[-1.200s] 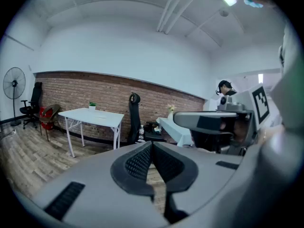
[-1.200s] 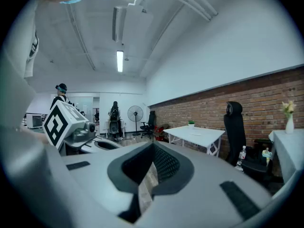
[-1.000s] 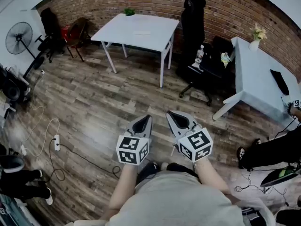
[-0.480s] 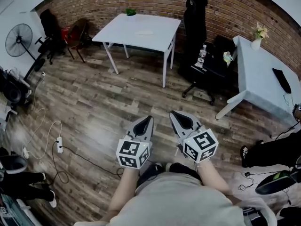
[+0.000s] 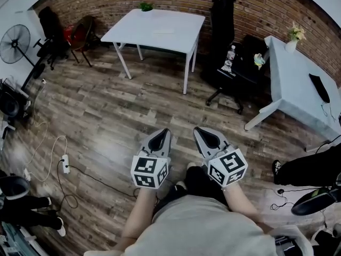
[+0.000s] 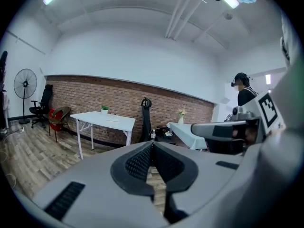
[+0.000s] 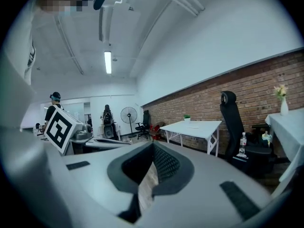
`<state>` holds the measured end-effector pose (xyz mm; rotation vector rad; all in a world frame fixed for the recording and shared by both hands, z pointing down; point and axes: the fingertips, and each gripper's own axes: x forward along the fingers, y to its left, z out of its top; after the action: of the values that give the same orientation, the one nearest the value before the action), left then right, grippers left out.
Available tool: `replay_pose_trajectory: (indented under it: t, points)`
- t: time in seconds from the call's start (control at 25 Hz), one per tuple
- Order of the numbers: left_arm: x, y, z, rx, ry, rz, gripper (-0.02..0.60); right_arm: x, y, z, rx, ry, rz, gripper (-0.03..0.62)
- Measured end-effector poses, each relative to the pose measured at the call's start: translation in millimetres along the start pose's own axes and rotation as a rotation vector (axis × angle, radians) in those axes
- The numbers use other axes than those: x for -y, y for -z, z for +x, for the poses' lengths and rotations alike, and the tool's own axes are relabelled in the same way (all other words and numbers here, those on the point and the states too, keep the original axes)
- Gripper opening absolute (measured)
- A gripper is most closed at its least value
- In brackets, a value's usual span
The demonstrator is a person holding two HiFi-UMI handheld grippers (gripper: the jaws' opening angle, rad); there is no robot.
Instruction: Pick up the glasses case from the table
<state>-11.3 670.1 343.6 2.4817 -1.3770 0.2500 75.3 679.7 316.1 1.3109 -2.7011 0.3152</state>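
Left tool (image 5: 164,133) and right tool (image 5: 198,131) both pressed together, nothing between the jaws, held side by side over the wood floor (image 5: 106,116), well apart from either table. Dark oblong glasses case (image 5: 318,91), too small to confirm, lies on the right-hand table (image 5: 290,73) near its right edge.
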Motion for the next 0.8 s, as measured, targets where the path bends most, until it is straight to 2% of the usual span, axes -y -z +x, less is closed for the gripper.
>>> replay_pose_trajectory:
  t: [0.32, 0.52, 0.8]
  points:
    - [-48.7, -6.4, 63.3, -0.028, -0.039, -0.002, 0.009, 48.5, -6.4, 70.6, 0.003, -0.028, -0.006, -0.002]
    - [-80.0, -41.0, 130.8, -0.028, -0.052, 0.026, 0.009, 107.4, -19.0, 135.8, -0.017, -0.068, -0.013, -0.002]
    - [-122.0, -84.7, 228.1, -0.062, -0.077, 0.035, 0.009, 189.1, -63.7, 221.9, -0.015, -0.152, -0.046, -0.002]
